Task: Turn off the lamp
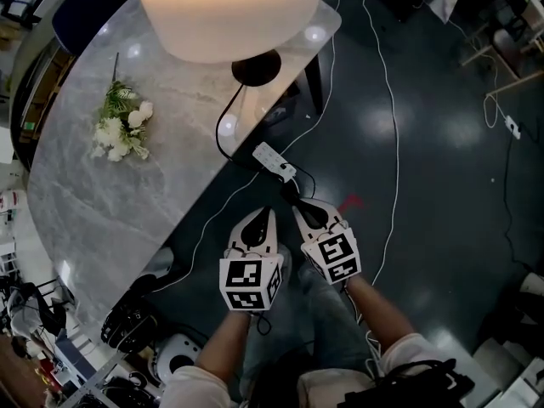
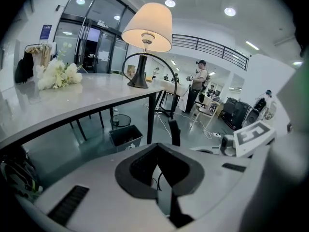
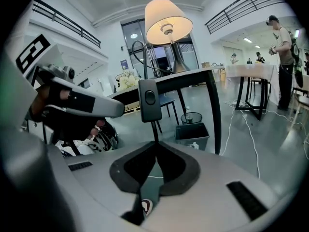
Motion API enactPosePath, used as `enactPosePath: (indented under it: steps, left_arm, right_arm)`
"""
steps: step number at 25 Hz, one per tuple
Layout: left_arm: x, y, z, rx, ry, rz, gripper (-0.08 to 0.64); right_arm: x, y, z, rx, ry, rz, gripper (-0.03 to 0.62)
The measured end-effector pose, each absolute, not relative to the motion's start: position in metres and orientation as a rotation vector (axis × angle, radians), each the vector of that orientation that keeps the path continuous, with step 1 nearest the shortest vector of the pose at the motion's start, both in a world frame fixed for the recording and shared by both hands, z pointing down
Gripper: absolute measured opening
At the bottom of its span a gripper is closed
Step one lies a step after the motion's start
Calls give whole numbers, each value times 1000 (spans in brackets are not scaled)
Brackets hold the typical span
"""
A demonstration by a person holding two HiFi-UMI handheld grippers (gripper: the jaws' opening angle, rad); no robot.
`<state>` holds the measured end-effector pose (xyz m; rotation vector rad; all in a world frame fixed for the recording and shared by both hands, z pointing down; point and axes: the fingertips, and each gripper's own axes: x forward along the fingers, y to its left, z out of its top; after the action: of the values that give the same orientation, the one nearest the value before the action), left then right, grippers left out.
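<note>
Two forearms reach forward side by side, both angled downward, tips converging just off the counter's edge. The right claw [image 3: 154,151] is clamped on the lamp's thin black cord [image 3: 155,132], just below the inline switch [image 3: 148,100], which stands upright above the jaws with its button facing this claw. The left claw [image 2: 157,166] is pressed together on nothing, with the switch [image 2: 174,132] edge-on just beyond its tip. Beyond them, on the grey counter [image 1: 127,194], the lamp [image 1: 225,7] glows, so it is not yet off. The step in hand looks like steadying the switch. Next, the left tip likely needs to come round to the button face and press it.
</note>
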<state>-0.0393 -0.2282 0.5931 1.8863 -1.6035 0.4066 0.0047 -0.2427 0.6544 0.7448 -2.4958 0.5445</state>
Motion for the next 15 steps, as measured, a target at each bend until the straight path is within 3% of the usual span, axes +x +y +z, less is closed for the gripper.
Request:
enactPosePath:
  steps: [3, 8, 15]
  left_arm:
    - [-39, -237, 594, 1903, -1587, 377, -8]
    - [-28, -245, 596, 1952, -1536, 360, 103]
    - [-15, -256, 593, 1976, -1487, 329, 115]
  right_arm:
    - [2, -242, 663, 723, -2493, 546, 11]
    - [3, -241, 671, 728, -2484, 563, 11]
    - [4, -243, 676, 727, -2487, 574, 11]
